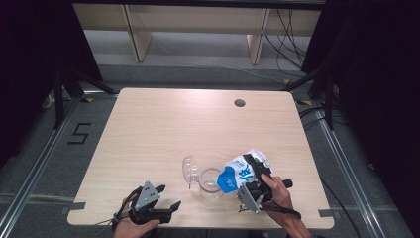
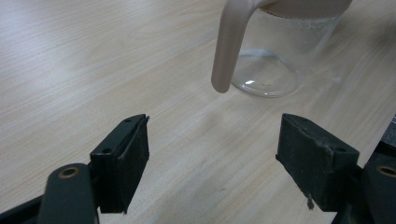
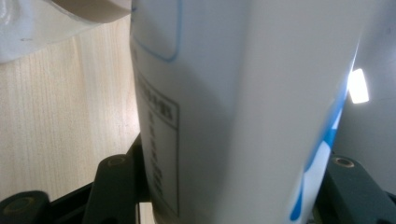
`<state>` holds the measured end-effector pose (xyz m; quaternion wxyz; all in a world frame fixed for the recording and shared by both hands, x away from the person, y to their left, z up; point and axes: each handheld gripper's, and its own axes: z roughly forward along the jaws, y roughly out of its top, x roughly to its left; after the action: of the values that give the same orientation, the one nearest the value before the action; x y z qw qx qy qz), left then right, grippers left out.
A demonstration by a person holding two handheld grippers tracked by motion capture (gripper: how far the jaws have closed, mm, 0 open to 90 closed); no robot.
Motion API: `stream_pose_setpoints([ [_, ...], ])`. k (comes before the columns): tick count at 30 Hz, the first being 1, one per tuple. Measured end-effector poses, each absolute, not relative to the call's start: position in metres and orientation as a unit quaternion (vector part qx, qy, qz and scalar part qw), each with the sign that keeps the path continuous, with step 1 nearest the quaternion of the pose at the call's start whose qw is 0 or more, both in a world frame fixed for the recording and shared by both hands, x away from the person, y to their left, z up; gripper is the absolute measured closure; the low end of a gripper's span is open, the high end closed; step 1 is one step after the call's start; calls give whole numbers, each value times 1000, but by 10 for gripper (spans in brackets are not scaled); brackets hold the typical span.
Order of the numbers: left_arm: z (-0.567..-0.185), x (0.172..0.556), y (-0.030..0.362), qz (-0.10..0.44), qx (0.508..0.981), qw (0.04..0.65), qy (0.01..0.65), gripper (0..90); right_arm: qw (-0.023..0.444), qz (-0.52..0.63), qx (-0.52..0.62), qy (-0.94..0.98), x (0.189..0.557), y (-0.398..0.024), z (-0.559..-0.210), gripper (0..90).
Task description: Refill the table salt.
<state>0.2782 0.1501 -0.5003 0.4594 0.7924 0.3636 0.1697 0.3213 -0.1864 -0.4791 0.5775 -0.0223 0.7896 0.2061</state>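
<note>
High view: low and right of centre my right gripper (image 1: 253,179) clamps the tilted carton (image 1: 241,171) mid-body over the clear jug (image 1: 210,183). I judge it soft-walled and crushable. Bottom left, my left gripper (image 1: 166,197) gapes, holding nothing.

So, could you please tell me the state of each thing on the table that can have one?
Pitcher: upright, lid open.
Lid: flipped back.
Bag: tilted over the pitcher's mouth.
Right gripper: shut on the bag.
Left gripper: open, holding nothing.
</note>
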Motion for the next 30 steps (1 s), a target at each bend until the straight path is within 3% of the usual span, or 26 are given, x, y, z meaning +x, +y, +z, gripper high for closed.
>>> stream_pose_setpoints([
  [30, -500, 279, 149, 170, 796, 457, 359, 246, 612, 173, -57, 770, 319, -181, -477, 463],
])
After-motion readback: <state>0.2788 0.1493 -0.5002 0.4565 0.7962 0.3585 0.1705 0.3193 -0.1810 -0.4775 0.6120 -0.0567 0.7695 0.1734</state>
